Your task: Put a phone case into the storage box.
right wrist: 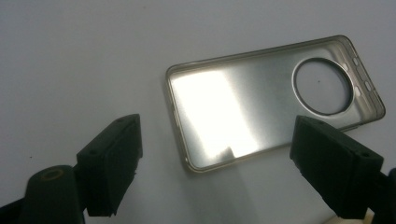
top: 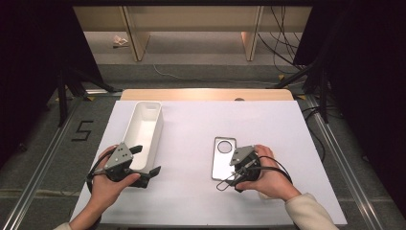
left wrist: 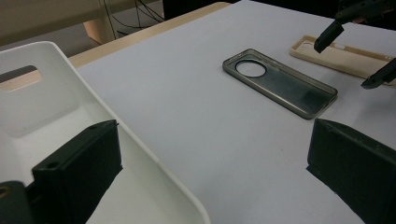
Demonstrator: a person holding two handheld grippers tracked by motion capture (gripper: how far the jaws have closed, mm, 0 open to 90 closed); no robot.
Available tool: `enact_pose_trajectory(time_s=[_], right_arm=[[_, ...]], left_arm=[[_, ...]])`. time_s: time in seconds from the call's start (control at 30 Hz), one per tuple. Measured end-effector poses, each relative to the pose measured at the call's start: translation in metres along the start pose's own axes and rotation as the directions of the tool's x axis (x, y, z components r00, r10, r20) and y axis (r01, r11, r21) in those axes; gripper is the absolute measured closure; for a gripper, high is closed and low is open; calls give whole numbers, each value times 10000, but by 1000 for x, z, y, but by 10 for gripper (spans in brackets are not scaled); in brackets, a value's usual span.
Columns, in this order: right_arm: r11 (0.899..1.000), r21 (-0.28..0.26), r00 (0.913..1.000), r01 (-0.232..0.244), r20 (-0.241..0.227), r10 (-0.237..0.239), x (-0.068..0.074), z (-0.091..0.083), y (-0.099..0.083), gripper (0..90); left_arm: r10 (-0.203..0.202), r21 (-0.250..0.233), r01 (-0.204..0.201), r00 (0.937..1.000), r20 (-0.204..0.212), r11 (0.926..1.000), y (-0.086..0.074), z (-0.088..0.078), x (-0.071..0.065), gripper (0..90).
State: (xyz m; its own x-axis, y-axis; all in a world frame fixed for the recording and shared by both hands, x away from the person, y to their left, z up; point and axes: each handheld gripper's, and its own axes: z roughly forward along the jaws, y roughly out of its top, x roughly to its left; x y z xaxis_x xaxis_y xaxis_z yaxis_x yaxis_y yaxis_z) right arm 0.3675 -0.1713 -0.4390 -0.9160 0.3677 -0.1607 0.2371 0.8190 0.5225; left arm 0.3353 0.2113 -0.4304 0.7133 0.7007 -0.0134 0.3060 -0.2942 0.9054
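Jaws of right gripper (top: 238,168) spread wide over clear phone case (right wrist: 275,100), nothing gripped, probably lining up a grab; left gripper (top: 143,165) open, straddling white bin (top: 143,125) wall.

Setting: a lab-style recording station, not a home or shop.
Work surface: a white sheet (top: 268,129) covers a light wooden table (top: 206,94), kept almost bare.
Surround: black curtains (top: 33,52) close off 9 and 3 o'clock.
Rigging: tripod legs (top: 64,91) stand at 10 and 2 o'clock; metal rails (top: 40,167) run along the floor.
Marking: a taped number five (top: 82,130) on the grey floor at 9 o'clock.
Background: cables (top: 282,38) trail past plain wooden benches (top: 191,21) at 12 o'clock.
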Motion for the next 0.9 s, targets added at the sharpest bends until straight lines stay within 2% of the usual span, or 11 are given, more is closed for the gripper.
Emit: enact_pose_trajectory(time_s=[0.17, 0.23, 0.27, 0.4, 0.5, 0.53, 0.6, 0.67, 0.73, 0.8, 0.9], right_arm=[[9984, 336, 9988, 463, -160, -458, 4, 3, 6, 199], [9932, 778, 9961, 867, -241, -850, 6, 6, 11, 214], [9932, 778, 9961, 867, -241, -850, 6, 6, 11, 214], [9761, 1517, 9877, 1558, -395, -1516, 10, 15, 18, 238], [9664, 1850, 9839, 1784, -445, -1731, 11, 20, 22, 244], [9664, 1850, 9839, 1784, -445, -1731, 11, 20, 22, 244], [9530, 2230, 9787, 2052, -448, -2002, 10, 25, 26, 246], [9460, 2416, 9763, 2163, -483, -2109, 10, 29, 29, 248], [9439, 2508, 9766, 2150, -483, -2096, 10, 31, 31, 252], [9333, 2712, 9717, 2355, -494, -2309, 9, 35, 35, 257], [9285, 2848, 9709, 2383, -468, -2349, 8, 37, 37, 265]], left_arm=[[27, 17, -27, 10000, -14, 10000, 0, 0, 0, 24], [8, -3, -8, 10000, -5, 10000, 0, 0, 0, 24], [19, 0, -19, 10000, -4, 10000, 0, 0, -1, 24], [36, 30, -36, 10000, 25, 10000, 0, 1, -1, 24], [33, 26, -33, 10000, 37, 10000, 0, 1, -1, 24], [33, 26, -33, 10000, 37, 10000, 0, 1, -1, 24], [36, 22, -36, 10000, 33, 10000, 0, 1, -1, 24], [19, 0, -19, 10000, 36, 10000, 0, 1, -1, 24], [27, -10, -27, 10000, 38, 10000, 0, 1, -1, 24], [4, -2, -4, 10000, 21, 10000, 0, 0, 0, 24], [1, -9, -1, 10000, 19, 10000, 0, 0, 0, 24]])
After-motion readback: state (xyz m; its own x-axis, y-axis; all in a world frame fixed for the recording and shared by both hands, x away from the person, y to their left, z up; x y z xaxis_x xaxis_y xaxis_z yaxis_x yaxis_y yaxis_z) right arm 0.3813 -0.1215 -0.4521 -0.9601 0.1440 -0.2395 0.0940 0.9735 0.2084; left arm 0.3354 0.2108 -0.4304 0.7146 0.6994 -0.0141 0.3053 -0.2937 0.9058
